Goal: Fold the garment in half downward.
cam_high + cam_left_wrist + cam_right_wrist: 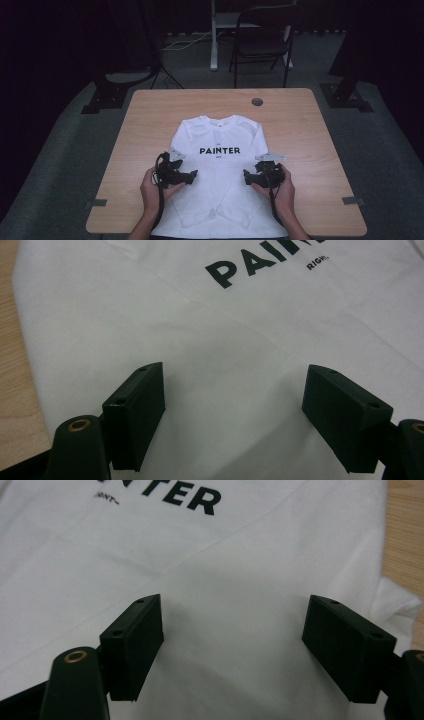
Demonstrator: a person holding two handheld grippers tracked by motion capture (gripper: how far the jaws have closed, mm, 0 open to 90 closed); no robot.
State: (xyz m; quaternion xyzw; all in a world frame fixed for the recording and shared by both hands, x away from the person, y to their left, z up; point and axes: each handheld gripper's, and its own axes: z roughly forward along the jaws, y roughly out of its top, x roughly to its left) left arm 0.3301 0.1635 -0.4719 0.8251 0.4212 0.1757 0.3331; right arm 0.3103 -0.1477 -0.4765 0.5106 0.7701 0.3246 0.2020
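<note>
The wooden tabletop has bare room all around the white shirt, which lies flat at its middle with sleeves folded in and its hem apparently at the near edge. Above the shirt's lower half, the left gripper and right gripper face each other, jaws spread wide and holding nothing.

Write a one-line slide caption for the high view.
Two hand-held grippers, left and right, hover open over a white PAINTER shirt on a wooden table.

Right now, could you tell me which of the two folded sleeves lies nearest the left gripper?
The sleeve on the shirt's left half, crossing diagonally below the left gripper; the other sleeve lies beneath the right gripper.
</note>
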